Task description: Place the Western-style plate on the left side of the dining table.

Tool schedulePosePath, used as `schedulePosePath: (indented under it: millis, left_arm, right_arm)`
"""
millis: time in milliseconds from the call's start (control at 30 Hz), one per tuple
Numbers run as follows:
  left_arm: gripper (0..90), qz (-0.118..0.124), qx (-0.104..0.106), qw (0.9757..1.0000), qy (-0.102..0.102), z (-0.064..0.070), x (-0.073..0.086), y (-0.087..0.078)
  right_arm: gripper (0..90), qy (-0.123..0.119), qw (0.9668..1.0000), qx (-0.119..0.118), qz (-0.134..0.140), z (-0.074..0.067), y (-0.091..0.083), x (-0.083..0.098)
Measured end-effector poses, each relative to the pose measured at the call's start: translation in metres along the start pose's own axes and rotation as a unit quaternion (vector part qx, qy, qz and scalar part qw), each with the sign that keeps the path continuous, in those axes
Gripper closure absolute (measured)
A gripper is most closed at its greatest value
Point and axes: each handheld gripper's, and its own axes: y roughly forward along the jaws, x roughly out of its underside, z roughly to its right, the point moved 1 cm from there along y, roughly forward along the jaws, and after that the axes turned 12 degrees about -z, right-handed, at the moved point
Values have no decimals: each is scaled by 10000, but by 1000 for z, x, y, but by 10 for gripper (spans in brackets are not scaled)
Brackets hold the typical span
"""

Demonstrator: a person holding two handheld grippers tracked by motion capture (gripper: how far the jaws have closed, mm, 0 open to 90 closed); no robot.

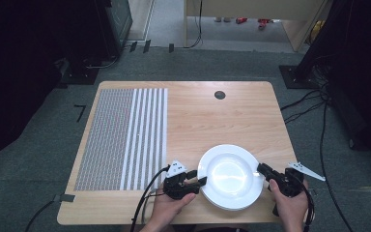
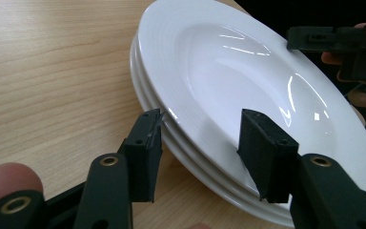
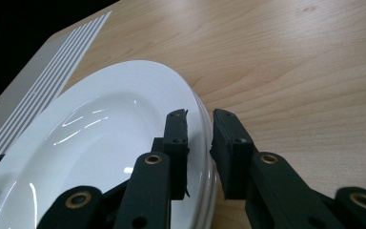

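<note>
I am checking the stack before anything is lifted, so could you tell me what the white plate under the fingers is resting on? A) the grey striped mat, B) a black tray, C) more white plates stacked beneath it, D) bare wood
C: in the left gripper view the top plate has further white rims layered directly under it, on the wooden table.

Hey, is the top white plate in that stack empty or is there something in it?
Empty. The top plate shows only a bare glossy white bowl with light reflections; nothing lies in it.
</note>
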Motion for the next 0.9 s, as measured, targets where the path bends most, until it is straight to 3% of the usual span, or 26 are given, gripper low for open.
schedulePosePath:
  millis: [33,67,233,467,667,833,900]
  left_arm:
    - [516,0,0,10000,0,0,0,0]
    - [526,20,15,10000,-28,-1,0,-1]
    - [558,44,55,9999,-79,-2,0,-1]
    - [534,26,94,9999,-124,-3,1,0]
    - [530,20,129,9997,-182,-3,0,0]
    - [514,4,122,9997,-199,-2,0,0]
    - [513,4,103,9998,-192,-2,0,0]
  right_arm:
    - [806,21,10000,-49,24,1,-1,0]
    - [808,208,9996,-174,-35,1,-3,-1]
    - [818,273,9992,-284,-68,5,-3,0]
    - [826,417,9980,-477,-12,7,-6,0]
    - [816,751,9927,-942,42,9,-6,0]
    - [819,806,9917,-1000,102,8,-4,0]
    - [820,803,9890,-1221,206,6,-4,0]
